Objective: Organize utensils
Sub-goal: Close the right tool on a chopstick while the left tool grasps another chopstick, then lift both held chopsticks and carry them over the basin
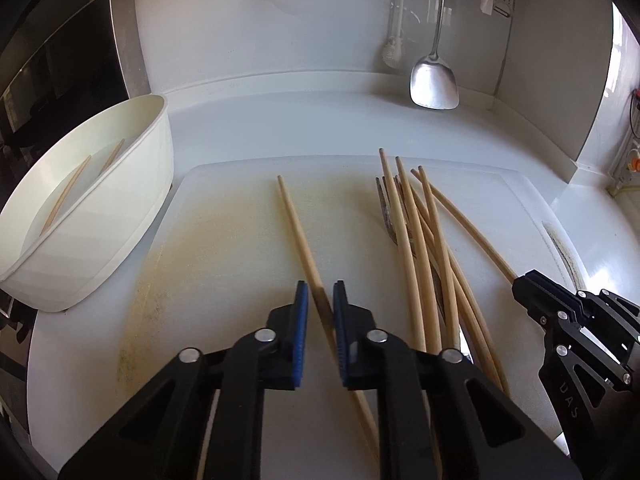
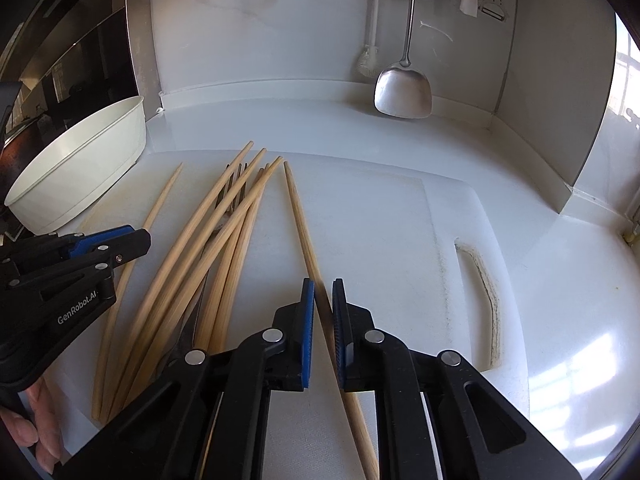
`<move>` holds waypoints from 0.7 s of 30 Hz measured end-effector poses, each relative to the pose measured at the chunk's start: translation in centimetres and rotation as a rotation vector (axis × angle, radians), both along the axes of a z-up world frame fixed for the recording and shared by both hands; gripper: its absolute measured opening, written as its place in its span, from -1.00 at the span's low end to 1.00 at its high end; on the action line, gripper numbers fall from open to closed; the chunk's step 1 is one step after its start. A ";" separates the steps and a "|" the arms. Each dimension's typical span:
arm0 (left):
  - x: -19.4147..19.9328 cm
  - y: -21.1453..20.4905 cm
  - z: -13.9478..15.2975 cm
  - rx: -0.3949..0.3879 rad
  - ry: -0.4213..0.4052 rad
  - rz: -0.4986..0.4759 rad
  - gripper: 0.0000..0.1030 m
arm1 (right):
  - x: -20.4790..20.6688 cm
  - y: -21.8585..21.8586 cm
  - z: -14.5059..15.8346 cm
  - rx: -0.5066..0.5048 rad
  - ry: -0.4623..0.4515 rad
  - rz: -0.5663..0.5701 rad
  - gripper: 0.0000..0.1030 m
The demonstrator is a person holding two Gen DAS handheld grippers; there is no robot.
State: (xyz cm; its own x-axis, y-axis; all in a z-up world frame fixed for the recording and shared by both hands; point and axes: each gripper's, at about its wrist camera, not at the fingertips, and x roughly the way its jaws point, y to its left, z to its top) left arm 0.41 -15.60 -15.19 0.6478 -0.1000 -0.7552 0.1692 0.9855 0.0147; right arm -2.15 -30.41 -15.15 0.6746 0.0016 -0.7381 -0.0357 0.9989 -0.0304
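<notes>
My left gripper [image 1: 320, 294] is closed around a single wooden chopstick [image 1: 294, 216] on the white cutting board [image 1: 224, 216]; its blue pads touch the stick. My right gripper [image 2: 323, 292] is likewise closed around another chopstick [image 2: 298, 208], apart from the pile. Between them lies a pile of several chopsticks [image 1: 420, 248], also in the right wrist view [image 2: 208, 240], over a metal fork [image 1: 386, 208]. A white oval bowl [image 1: 92, 216] at the left holds two chopsticks [image 1: 68, 192]. The right gripper shows at the right edge of the left view [image 1: 520, 284]; the left one shows in the right view [image 2: 140, 240].
A steel spatula [image 1: 434, 84] and a white brush [image 1: 394, 52] hang against the back wall. The board has a handle slot [image 2: 486, 292] at its right side. A dark stove area [image 1: 48, 60] lies to the left. White countertop [image 2: 560, 280] surrounds the board.
</notes>
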 end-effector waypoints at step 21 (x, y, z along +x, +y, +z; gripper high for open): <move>-1.1 1.1 3.0 -0.090 0.013 -0.009 -0.86 | -2.1 -1.6 1.9 0.151 -0.069 -0.060 -0.89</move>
